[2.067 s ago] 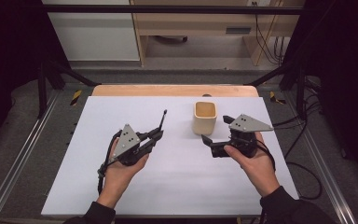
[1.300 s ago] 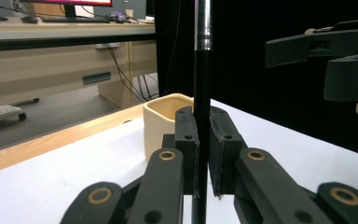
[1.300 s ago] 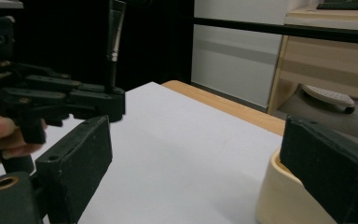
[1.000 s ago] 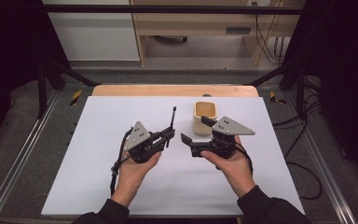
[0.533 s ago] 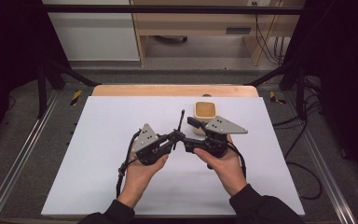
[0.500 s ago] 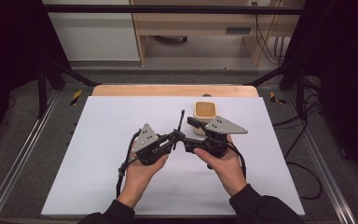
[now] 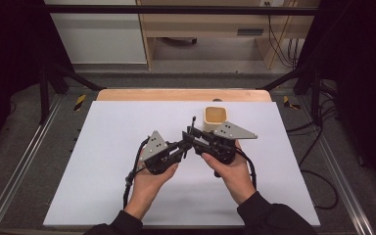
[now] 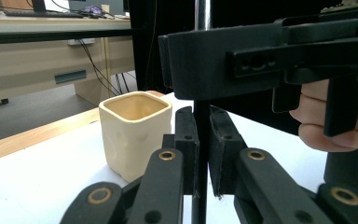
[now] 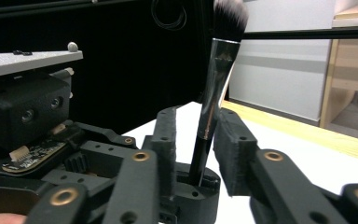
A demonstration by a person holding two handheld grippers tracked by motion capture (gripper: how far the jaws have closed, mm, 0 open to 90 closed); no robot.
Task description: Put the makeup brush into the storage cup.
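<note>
Passing: the makeup brush (image 9: 214, 79) goes from one hand-held gripper to the other, mid-desk.
Left hand-held gripper (image 8: 202, 140): clamped on the brush handle.
Right hand-held gripper (image 9: 196, 140): jaws just closing around the brush; not clearly pressing.
Cup (image 7: 215, 119): near the desk's far edge.
Tip: squeeze firmly before the left lets go.

The counter (image 7: 103, 186) carries a white sheet over most of its top, with a strip of bare light wood (image 7: 176, 94) left showing along its far edge. Black frame bars (image 7: 176, 9) stand around it, metal rails (image 7: 14, 181) run down both sides on the grey floor, and two yellow-and-black marks (image 7: 80, 101) lie on the floor near the far corners. Beyond the counter stand a white cabinet (image 7: 98, 34) and a light wooden desk (image 7: 215, 24), with black cables (image 7: 276, 34) hanging at the desk's right end and more cable (image 7: 323, 181) looping on the floor to the right.
</note>
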